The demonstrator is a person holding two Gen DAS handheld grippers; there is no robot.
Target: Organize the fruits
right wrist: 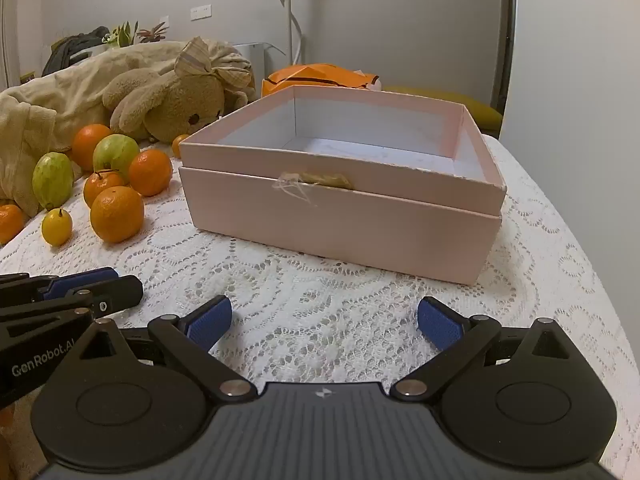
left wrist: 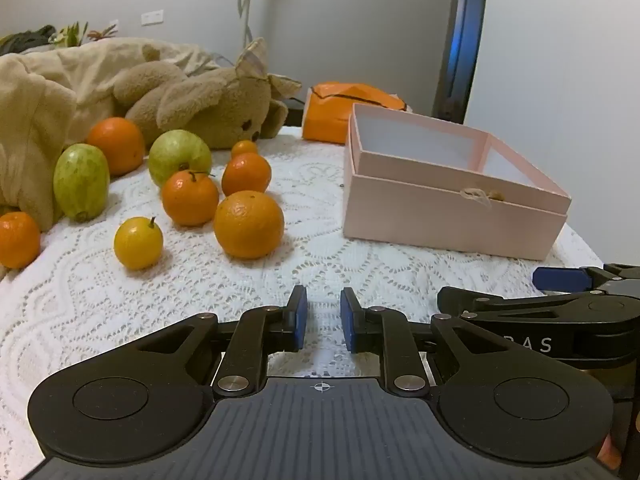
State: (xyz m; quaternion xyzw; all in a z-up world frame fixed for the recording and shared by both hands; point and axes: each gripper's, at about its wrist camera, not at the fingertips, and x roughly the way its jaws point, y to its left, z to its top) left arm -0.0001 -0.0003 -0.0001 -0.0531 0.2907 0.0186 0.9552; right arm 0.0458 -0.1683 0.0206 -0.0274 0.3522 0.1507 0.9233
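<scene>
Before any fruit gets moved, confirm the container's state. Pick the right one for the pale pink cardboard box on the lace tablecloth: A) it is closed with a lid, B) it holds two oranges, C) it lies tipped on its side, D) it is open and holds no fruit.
D: the pale pink cardboard box stands upright with its top open, and the right wrist view shows only its bare white inner floor, with the fruits lying on the lace tablecloth beside it.
</scene>
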